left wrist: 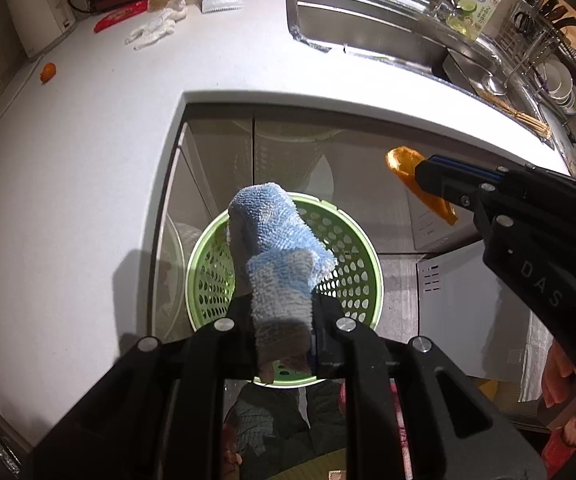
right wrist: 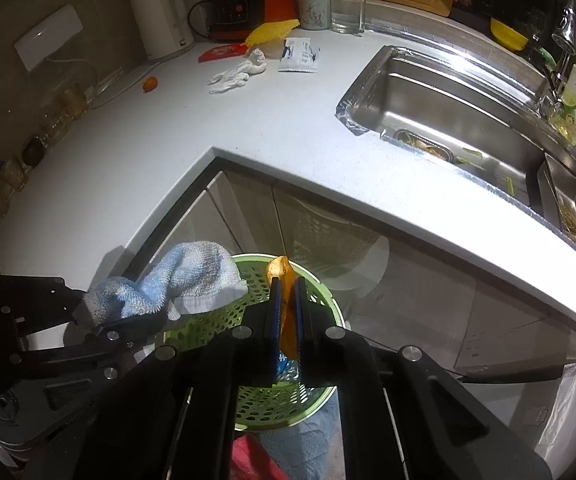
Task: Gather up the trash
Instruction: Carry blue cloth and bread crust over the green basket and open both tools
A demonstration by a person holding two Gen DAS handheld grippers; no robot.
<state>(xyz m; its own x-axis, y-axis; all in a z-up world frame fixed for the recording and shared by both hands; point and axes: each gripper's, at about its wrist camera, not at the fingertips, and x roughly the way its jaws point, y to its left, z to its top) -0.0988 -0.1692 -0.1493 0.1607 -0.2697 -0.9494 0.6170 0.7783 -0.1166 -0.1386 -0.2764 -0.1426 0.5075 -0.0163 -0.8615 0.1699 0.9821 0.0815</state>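
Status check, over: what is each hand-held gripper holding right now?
Left hand-held gripper shut on blue cloth. Right hand-held gripper shut on orange peel. Both above green basket. Nothing blocking.

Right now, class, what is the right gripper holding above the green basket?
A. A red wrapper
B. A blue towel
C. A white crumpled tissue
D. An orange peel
D: the right gripper has its fingers closed on an orange peel over the green basket; the left gripper holds the blue towel.

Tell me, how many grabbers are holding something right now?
2. The left gripper pinches a blue cloth above the green basket. The right gripper pinches an orange peel over the same basket.
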